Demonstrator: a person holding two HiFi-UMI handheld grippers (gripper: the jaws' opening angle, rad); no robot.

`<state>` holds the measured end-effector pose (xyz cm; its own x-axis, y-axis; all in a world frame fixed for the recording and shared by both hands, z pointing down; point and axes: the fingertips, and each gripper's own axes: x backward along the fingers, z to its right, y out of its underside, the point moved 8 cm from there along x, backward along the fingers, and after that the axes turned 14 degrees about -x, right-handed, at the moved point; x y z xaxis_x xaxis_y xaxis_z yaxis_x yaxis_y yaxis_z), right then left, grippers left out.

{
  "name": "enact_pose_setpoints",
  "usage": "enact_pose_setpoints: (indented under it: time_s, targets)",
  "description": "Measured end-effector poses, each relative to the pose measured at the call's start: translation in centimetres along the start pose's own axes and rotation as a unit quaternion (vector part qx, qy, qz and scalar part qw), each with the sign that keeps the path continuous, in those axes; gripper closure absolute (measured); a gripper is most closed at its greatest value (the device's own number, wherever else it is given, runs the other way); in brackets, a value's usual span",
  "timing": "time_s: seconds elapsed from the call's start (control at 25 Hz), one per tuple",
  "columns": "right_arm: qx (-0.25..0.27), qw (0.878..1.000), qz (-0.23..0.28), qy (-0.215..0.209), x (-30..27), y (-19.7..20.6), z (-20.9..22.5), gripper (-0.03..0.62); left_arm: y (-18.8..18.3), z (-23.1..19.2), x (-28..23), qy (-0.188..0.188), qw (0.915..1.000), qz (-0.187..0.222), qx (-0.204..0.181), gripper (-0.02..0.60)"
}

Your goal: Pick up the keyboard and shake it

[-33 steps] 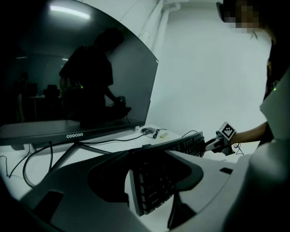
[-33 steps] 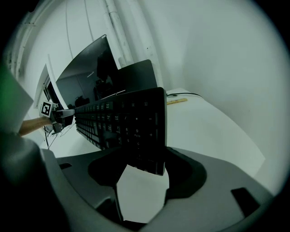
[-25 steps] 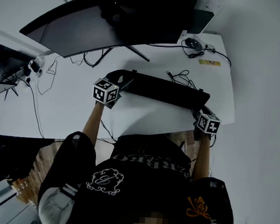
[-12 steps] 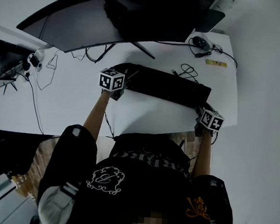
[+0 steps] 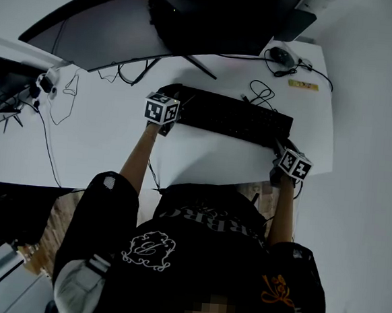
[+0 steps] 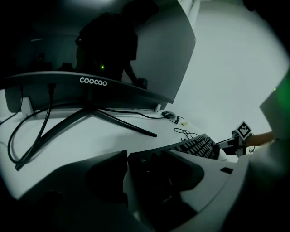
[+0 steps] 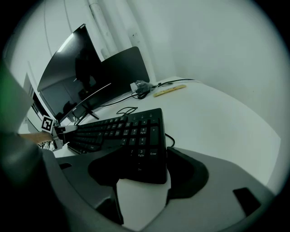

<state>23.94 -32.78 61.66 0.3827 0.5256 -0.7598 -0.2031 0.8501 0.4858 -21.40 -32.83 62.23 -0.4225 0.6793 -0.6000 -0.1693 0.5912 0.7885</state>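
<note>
Both pairs of jaws stand wide and are closed on the black keyboard. Your left gripper has the keyboard's left end filling the gap between its pads, and those jaws have just eased a little wider with the keyboard between them. Your right gripper clamps the number-pad end, with one pad on the front long edge and one on the back. You hold the keyboard low over the white desk, in front of the curved monitor and just short of the stand's foot. You cannot tell from these views whether its underside touches the desk. Its long axis runs left to right across you, slanted so that the left end lies nearer the monitor and the right end lies nearer you and the desk's front edge. The keys face up. A coiled black cable lies on the desk just behind the back edge, and a mouse sits well behind the right end. Compared with a second ago, your left gripper and the keyboard's left end have shifted toward the stand's foot, and the keyboard looks slimmer in the head view. Your right gripper has hardly changed place near the desk's front edge.
</note>
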Motion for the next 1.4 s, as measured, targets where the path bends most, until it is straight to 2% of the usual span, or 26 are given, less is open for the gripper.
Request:
enact_pose_setpoints:
  time_s: [0.2,0.48,0.72,1.0,1.2,1.4]
  targets:
    - [-0.013,0.999,0.034,-0.022,1.6,-0.7,-1.0,0.31,-0.9,0.4,1.5,-0.024,0.9988,-0.001,-0.043,0.323]
    - [-0.001,0.991,0.081,-0.11,5.1,-1.7,-4.8,0.316,-2.8,1.9,5.7,-0.025,0.9957,0.045,-0.077,0.325]
    - [0.015,0.98,0.107,-0.168,8.7,-0.8,-10.0,0.355,-4.7,5.9,9.1,0.013,0.99,0.092,-0.106,0.348]
    - [0.029,0.97,0.105,-0.217,11.1,3.2,-14.6,0.39,-5.6,11.0,12.1,0.064,0.979,0.141,-0.133,0.375]
    - [0.023,0.967,0.116,-0.224,13.1,6.0,-15.8,0.428,-4.8,14.3,12.8,0.102,0.9741,0.154,-0.131,0.404]
    - [0.017,0.969,0.121,-0.214,14.7,8.1,-15.8,0.456,-3.7,16.9,13.3,0.129,0.9705,0.156,-0.131,0.441]
